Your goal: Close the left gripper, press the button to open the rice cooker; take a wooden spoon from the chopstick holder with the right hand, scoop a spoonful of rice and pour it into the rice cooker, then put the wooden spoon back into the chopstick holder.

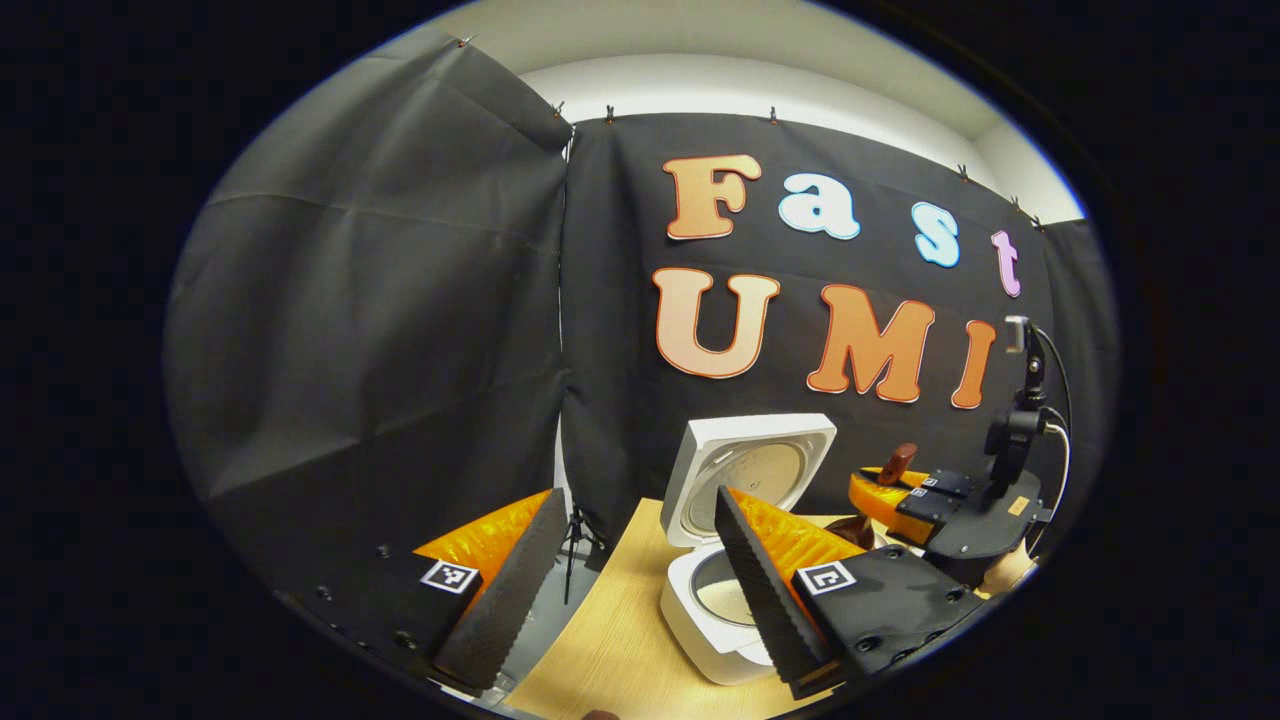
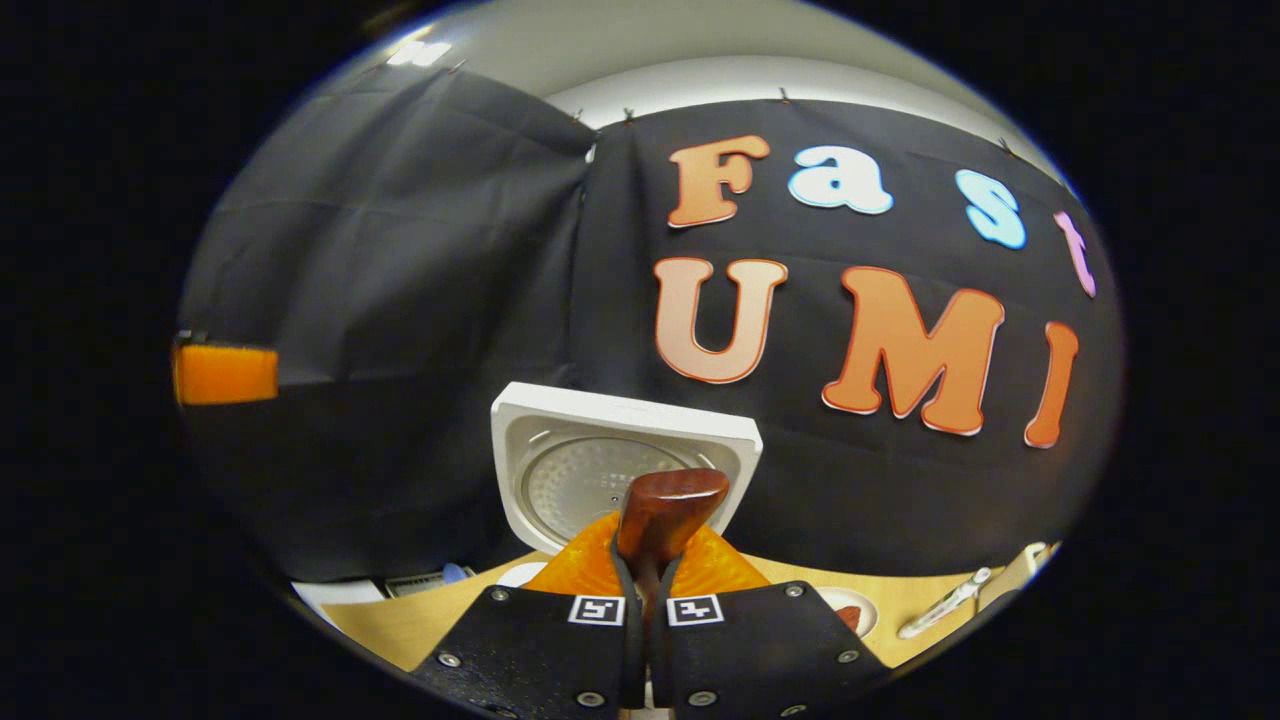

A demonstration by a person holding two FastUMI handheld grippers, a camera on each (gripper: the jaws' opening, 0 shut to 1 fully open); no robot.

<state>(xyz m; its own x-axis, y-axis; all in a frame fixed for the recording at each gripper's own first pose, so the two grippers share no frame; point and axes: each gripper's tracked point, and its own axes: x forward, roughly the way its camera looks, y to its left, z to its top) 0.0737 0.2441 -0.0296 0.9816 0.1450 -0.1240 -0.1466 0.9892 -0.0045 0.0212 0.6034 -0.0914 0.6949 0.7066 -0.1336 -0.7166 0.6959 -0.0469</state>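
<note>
The white rice cooker (image 1: 700,630) stands on the wooden table (image 1: 610,650) with its lid (image 1: 750,475) swung up. Pale grains show inside its pot. My left gripper (image 1: 640,495) hangs open in front of it, nothing between its fingers, and its right finger covers part of the pot. Right of the cooker, my right gripper (image 1: 925,500) is shut on the brown wooden spoon (image 1: 897,462). In the right gripper view the spoon (image 2: 668,510) rises from the right gripper (image 2: 643,560), with the open lid (image 2: 620,450) straight behind it.
A small dish (image 2: 852,612) and a white utensil (image 2: 945,600) lie on the table (image 2: 900,590) at the right. The table's left edge drops to the floor, where a tripod (image 1: 575,550) stands. Part of my left gripper (image 2: 225,375) pokes in from the left.
</note>
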